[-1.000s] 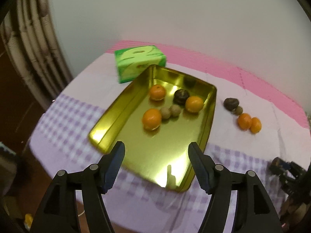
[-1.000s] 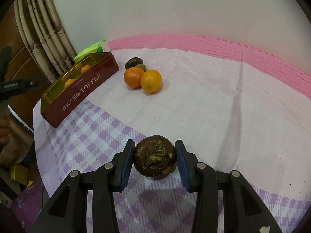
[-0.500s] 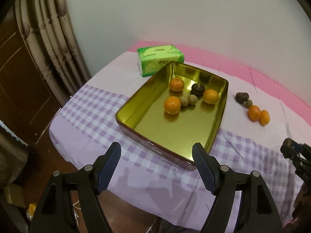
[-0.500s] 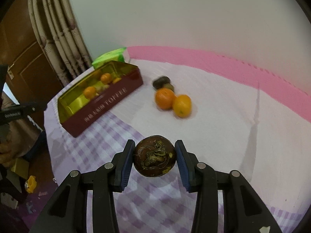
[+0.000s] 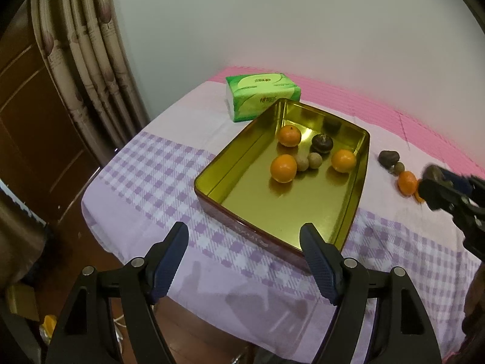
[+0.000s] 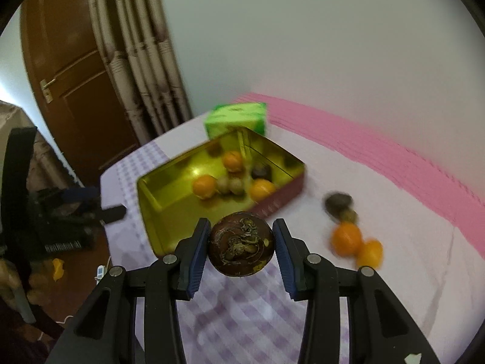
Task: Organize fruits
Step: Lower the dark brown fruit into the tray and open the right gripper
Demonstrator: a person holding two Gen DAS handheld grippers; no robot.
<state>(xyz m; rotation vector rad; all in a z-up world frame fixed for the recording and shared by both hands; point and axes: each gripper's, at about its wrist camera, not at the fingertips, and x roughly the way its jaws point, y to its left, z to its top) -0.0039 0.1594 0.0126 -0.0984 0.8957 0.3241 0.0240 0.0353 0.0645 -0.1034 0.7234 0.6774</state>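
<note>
Left wrist view. I hold the left gripper (image 5: 244,257) empty, its fingers spread wide with nothing between them, short of the near wall of the gold tin (image 5: 212,179) on the table (image 5: 145,188). Inside the tin, toward its far end: three oranges (image 5: 283,168), two small pale fruits (image 5: 314,160), one dark fruit (image 5: 322,143). Right of the tin, on the cloth: a dark fruit (image 5: 388,157), a small one, two oranges partly behind my right gripper (image 5: 436,188). A green tissue pack (image 5: 262,95) touches the tin's far corner.

Right wrist view. The right gripper's fingers (image 6: 197,251) are clamped on a round dark-brown fruit (image 6: 241,244), one pad on each side. The tin's open bed lies straight ahead of and below this fruit, its near corner just beyond the fingertips; the loose fruits sit right of the tin. I judge the right hand nearer the drop, needing only a short forward carry over the wall.
</note>
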